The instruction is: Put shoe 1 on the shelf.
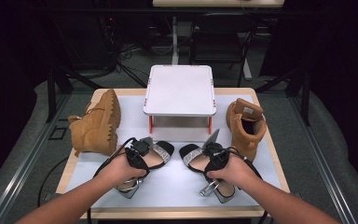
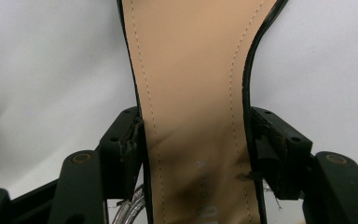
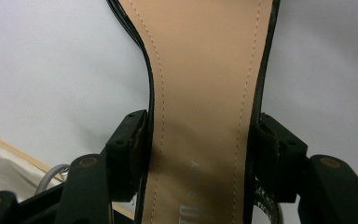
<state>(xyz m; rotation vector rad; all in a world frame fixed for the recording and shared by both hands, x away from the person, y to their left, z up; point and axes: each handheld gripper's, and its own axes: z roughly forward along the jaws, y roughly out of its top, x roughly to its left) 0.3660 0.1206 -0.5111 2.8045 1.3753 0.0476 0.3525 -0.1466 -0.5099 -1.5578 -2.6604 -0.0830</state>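
The left gripper (image 1: 142,150) pinches the left sandal (image 1: 144,165) across the narrow waist of its tan insole, one black jaw pressed to each edge, as the left gripper view shows (image 2: 193,144); the right gripper (image 1: 214,156) clamps the right sandal (image 1: 205,163) the same way, jaws tight on both sides of its insole (image 3: 200,149). Both sandals lie on the near half of the white mat (image 1: 177,184), toes pointing toward twelve o'clock, the left one at about seven o'clock from the mat's centre and the right one at about five, well apart from each other. The largest thing on the mat is the white raised tray (image 1: 180,91) on short orange legs at twelve o'clock, its top bare. At nine o'clock a tan boot (image 1: 95,126) lies on its side with the lugged sole turned toward the tray; at three o'clock a second tan boot (image 1: 246,126) stands upright, its opening facing up. The left hand (image 1: 121,170) and right hand (image 1: 233,171) come in from six o'clock, forearms angled inward, each wrapped over its gripper. The mat covers a wooden table (image 1: 74,163); beyond it are a dark floor, cables and a chair (image 1: 219,44).
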